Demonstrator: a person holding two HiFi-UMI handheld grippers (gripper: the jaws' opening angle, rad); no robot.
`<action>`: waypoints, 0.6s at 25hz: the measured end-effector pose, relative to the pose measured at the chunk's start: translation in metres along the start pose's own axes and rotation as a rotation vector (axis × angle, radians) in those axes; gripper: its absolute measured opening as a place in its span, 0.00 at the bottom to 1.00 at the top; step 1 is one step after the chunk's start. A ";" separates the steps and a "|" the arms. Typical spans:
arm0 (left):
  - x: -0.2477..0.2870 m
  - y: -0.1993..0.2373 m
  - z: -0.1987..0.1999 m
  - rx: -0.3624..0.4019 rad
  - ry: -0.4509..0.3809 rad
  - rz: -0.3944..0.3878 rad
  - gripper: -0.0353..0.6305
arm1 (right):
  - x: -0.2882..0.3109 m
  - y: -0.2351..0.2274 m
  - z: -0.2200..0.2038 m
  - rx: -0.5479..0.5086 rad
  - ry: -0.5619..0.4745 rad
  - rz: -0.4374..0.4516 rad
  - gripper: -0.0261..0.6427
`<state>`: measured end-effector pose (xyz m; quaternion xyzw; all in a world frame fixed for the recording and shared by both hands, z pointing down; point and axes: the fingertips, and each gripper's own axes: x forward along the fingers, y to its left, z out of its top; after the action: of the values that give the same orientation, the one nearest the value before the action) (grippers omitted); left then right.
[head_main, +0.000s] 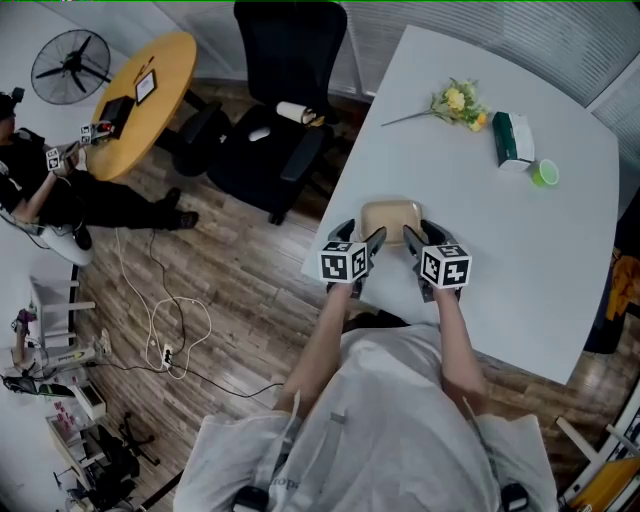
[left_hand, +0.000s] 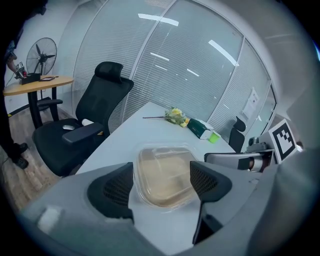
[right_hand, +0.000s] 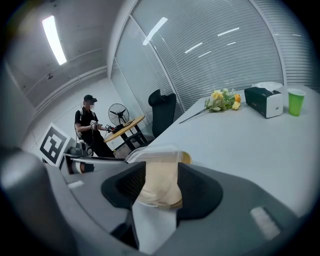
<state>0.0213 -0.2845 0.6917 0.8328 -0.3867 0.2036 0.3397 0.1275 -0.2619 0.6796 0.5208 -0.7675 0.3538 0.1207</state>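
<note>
A shallow tan container with a clear lid (head_main: 390, 219) lies near the front edge of the white table (head_main: 520, 240). My left gripper (head_main: 372, 243) sits at its near left corner and is open. In the left gripper view the container (left_hand: 165, 175) lies just beyond and between the left gripper's (left_hand: 161, 186) wide-spread pads (left_hand: 116, 189), untouched. My right gripper (head_main: 418, 240) is at the near right corner, also open. In the right gripper view the container's end (right_hand: 159, 181) shows in the gap between the right gripper's (right_hand: 161, 192) pads (right_hand: 196, 189). The left gripper's body (right_hand: 80, 162) appears beside it.
At the table's far side lie yellow flowers (head_main: 458, 102), a green tissue box (head_main: 512, 140) and a green cup (head_main: 544, 173). A black office chair (head_main: 280, 100) stands left of the table. Farther left are a round wooden table (head_main: 140, 100), a fan (head_main: 72, 68), a person (head_main: 40, 180) and floor cables (head_main: 165, 330).
</note>
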 end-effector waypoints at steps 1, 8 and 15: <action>-0.002 0.000 0.000 -0.002 -0.003 0.000 0.59 | -0.002 0.000 0.000 0.006 -0.006 -0.003 0.31; -0.008 0.000 0.003 -0.026 -0.023 0.000 0.59 | -0.010 -0.008 0.004 0.032 -0.035 -0.035 0.12; -0.012 -0.005 0.002 -0.043 -0.041 -0.028 0.58 | -0.015 -0.011 0.003 0.002 -0.027 -0.071 0.08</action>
<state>0.0183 -0.2773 0.6808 0.8348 -0.3859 0.1735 0.3523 0.1440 -0.2551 0.6737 0.5527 -0.7496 0.3431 0.1222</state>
